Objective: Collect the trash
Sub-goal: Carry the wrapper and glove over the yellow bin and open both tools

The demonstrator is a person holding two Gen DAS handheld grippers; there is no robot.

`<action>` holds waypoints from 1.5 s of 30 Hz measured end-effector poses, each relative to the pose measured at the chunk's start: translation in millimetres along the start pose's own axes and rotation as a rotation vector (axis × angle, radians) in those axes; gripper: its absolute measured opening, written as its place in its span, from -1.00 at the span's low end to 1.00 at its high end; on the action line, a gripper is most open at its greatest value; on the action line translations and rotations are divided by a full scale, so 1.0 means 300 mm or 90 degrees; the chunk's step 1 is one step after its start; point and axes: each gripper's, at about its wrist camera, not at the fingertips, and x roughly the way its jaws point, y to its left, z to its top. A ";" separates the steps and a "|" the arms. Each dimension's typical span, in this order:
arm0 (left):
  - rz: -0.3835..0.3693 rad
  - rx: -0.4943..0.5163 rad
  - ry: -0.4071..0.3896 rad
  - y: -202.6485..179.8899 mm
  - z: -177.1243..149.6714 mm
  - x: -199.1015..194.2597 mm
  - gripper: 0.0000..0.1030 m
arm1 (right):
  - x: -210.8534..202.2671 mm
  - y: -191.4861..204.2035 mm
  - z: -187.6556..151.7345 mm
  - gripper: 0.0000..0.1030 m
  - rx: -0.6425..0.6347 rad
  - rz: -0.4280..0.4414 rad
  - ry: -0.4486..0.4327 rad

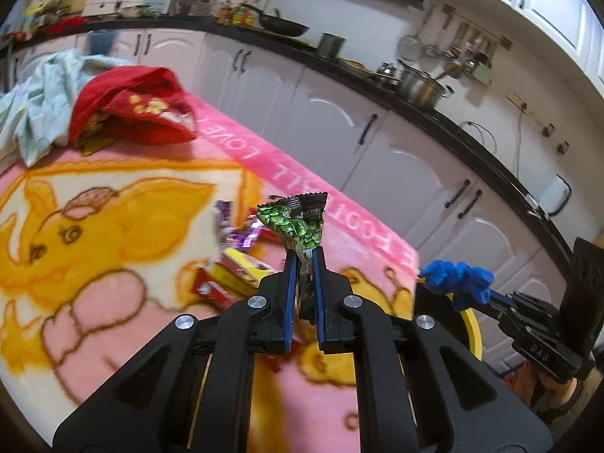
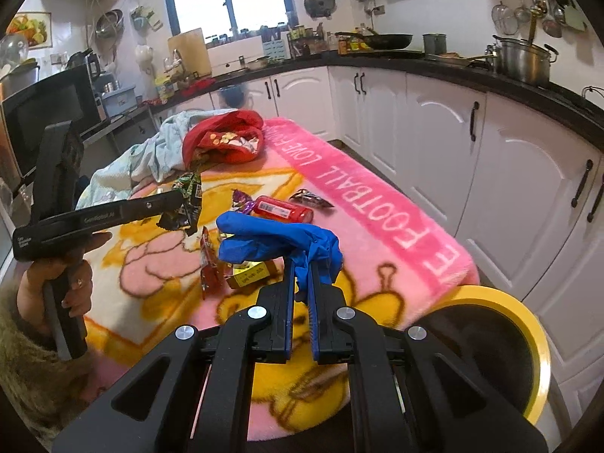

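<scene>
My left gripper is shut on a green snack wrapper and holds it above the pink blanket; it also shows in the right wrist view. My right gripper is shut on a crumpled blue glove, held near the table's right end beside a yellow-rimmed bin. In the left wrist view the glove hangs over the bin rim. More trash lies on the blanket: a red bottle, purple wrappers, a red packet and a yellow box.
A red cloth and a pale blue cloth are heaped at the table's far end. White cabinets and a black counter with pots run along the right. A microwave stands at the left.
</scene>
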 end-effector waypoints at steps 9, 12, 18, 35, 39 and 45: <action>-0.048 0.054 0.014 -0.165 -0.027 0.034 -0.92 | -0.084 -0.070 -0.029 -0.87 0.015 -0.033 -0.016; -0.062 0.072 0.022 -0.217 -0.039 0.051 -0.92 | -0.105 -0.092 -0.037 -0.87 0.023 -0.042 -0.021; -0.085 0.110 0.036 -0.315 -0.060 0.082 -0.91 | -0.151 -0.150 -0.063 -0.87 0.045 -0.068 -0.027; -0.142 0.194 0.087 -0.538 -0.149 0.202 -0.91 | -0.232 -0.303 -0.144 -0.87 0.112 -0.139 -0.028; -0.153 0.212 0.104 -0.584 -0.176 0.238 -0.91 | -0.231 -0.326 -0.160 -0.87 0.117 -0.158 -0.019; -0.166 0.233 0.131 -0.638 -0.223 0.296 -0.91 | -0.222 -0.369 -0.183 -0.87 0.129 -0.176 -0.002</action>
